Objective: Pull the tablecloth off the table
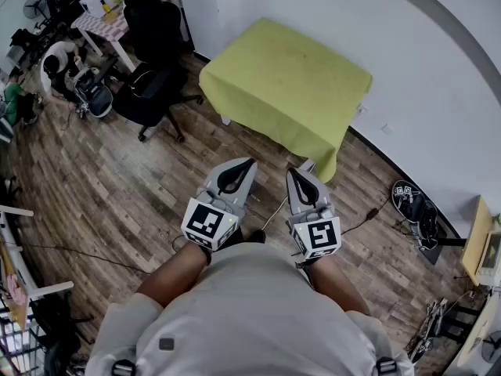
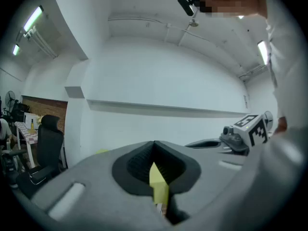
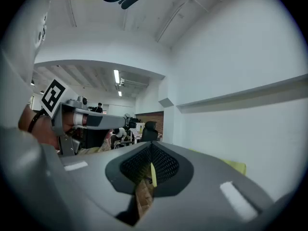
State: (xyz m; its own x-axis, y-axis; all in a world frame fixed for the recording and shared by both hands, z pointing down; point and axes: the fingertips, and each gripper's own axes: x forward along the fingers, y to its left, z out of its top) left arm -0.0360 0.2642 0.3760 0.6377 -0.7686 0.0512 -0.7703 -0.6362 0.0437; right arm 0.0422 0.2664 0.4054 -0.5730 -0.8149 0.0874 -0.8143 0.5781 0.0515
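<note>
Holding 2 tongs level and side by side at the lower centre of the head view: left tongs [image 1: 244, 163] on the left, right tongs [image 1: 298, 172] on the right, tips aimed toward the top of the frame, forearms and pale shirt just below. Closed tight in both cases, jaws pressed together with nothing gripped, as read in the left gripper view and the right gripper view alike. Glimpsed through the dark notch behind each closed tip, only a thin yellow-green sliver of the tablecloth [image 1: 286, 84] further off. Spread over a tabletop hidden beneath it, at upper centre of the head view, with 1 side close against the white wall [image 1: 438, 92] and its edges hanging toward the wooden floor [image 1: 117, 202]. Drooping lowest at the near right corner, just above and to the right of the right tongs' tip, near it but not touching; well apart from the left tongs. Standing to the left of the cloth, at upper left of the frame, 2 black office chairs [image 1: 153, 92], with people seated at desks further into that corner. Lying on the floor at the right edge, a pair of dark sandals [image 1: 413, 206], and beside them a thin cable [image 1: 368, 214] trailing across the boards toward the right tongs.
</note>
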